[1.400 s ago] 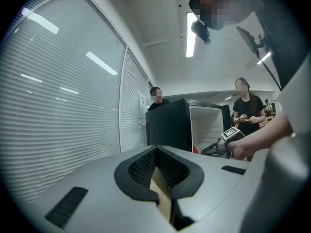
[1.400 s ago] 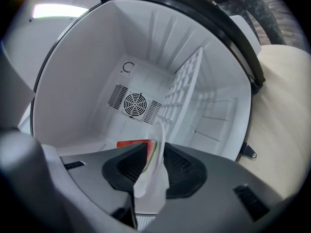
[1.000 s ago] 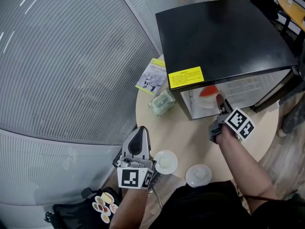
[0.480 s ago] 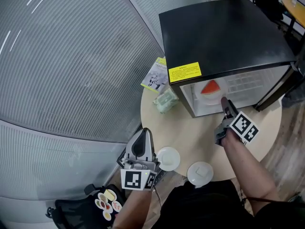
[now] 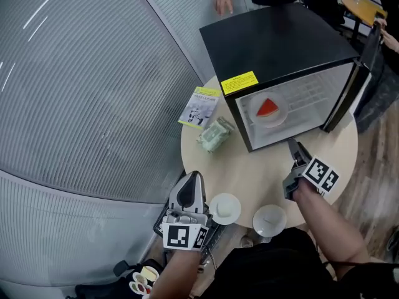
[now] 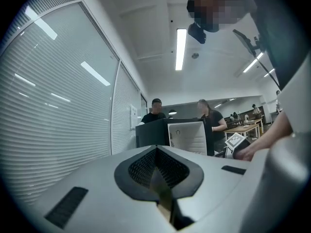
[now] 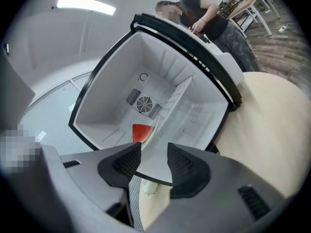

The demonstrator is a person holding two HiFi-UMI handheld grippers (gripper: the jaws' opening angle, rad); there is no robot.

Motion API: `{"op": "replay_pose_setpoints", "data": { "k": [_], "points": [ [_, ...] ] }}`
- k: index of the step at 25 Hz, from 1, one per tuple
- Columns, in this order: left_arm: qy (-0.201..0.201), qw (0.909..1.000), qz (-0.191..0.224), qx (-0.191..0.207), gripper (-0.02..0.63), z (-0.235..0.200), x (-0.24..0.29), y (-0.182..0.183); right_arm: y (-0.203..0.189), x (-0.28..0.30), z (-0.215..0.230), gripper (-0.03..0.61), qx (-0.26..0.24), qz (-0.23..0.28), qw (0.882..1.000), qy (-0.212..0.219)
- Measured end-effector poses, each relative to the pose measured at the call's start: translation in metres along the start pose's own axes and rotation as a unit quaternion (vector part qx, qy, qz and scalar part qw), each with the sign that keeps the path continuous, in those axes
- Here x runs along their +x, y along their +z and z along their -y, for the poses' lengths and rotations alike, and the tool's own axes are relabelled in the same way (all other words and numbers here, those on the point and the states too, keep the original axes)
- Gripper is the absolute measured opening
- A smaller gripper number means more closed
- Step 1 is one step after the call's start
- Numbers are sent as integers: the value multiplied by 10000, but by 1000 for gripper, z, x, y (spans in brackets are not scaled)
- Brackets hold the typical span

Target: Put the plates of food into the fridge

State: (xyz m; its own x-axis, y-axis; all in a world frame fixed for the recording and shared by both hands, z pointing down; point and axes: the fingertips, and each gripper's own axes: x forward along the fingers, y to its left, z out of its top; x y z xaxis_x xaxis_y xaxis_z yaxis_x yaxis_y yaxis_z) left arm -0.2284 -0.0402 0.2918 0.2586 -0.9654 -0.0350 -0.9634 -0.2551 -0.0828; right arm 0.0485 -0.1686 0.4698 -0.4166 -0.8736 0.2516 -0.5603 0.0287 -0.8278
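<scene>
Right gripper point(image 5: 292, 146) backing out of fridge point(image 5: 280, 48), jaws spread, empty. Left gripper point(image 5: 192, 180), jaws pressed together, sitting just beside left plate point(image 5: 225, 208); right plate point(image 5: 269, 220) lying behind right gripper.

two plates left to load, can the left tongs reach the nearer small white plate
Probably yes: the small white plate sits unobstructed beside the shut left tongs, behind their tips; they must back up and open.

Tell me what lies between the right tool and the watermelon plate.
Nothing: the head view shows only bare table and the open fridge front between right tool and watermelon plate.
</scene>
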Motion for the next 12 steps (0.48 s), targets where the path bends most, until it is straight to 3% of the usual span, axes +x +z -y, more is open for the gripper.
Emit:
{"op": "replay_pose_setpoints", "data": {
  "k": [6,12],
  "points": [
    [-308,9994,127,-97,5,-16,-37,0,-27,-53,-11,172,49,283,9995,-109],
    [-566,9983,84,-133,5,-29,-73,-16,-75,-106,8,172,263,490,9974,-449]
  ]
}}
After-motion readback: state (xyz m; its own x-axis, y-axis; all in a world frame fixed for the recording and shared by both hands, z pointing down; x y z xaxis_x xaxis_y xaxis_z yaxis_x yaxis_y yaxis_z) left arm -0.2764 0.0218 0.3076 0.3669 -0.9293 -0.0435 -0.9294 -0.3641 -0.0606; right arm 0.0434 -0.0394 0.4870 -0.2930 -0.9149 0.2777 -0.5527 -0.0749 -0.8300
